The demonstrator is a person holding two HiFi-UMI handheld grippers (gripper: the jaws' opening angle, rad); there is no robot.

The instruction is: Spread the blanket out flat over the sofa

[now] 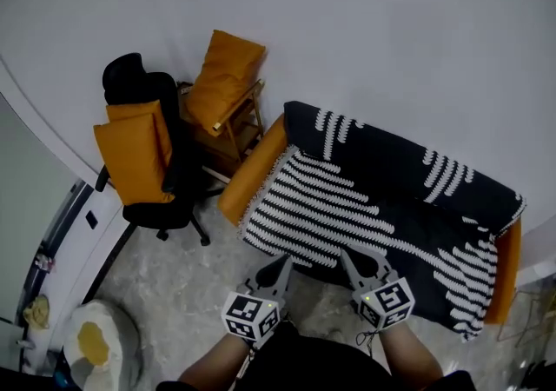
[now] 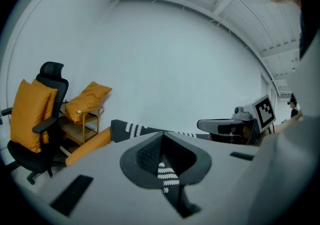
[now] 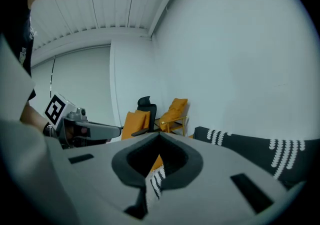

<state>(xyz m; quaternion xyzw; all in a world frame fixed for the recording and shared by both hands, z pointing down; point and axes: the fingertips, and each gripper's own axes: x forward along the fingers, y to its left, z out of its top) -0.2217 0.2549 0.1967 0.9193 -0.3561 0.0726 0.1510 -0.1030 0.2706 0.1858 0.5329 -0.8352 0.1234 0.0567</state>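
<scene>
A black blanket [image 1: 373, 198] with white fringe-like stripes lies draped over the orange sofa [image 1: 252, 174], covering its back and seat and hanging down the front. Both grippers are at its front hem. My left gripper [image 1: 286, 261] is shut on the hem near the sofa's left part. In the left gripper view a striped fold of blanket [image 2: 167, 174] sits pinched between the closed jaws [image 2: 162, 136]. My right gripper [image 1: 347, 255] is shut on the hem a little to the right. There too a striped fold [image 3: 156, 181] shows in the closed jaws [image 3: 160, 136].
A black office chair [image 1: 152, 163] with an orange cushion [image 1: 130, 150] stands left of the sofa. Behind it a wooden chair [image 1: 234, 124] carries another orange cushion [image 1: 224, 76]. A white wall [image 1: 391, 24] backs the sofa. A round pale object [image 1: 95, 341] lies on the marbled floor at bottom left.
</scene>
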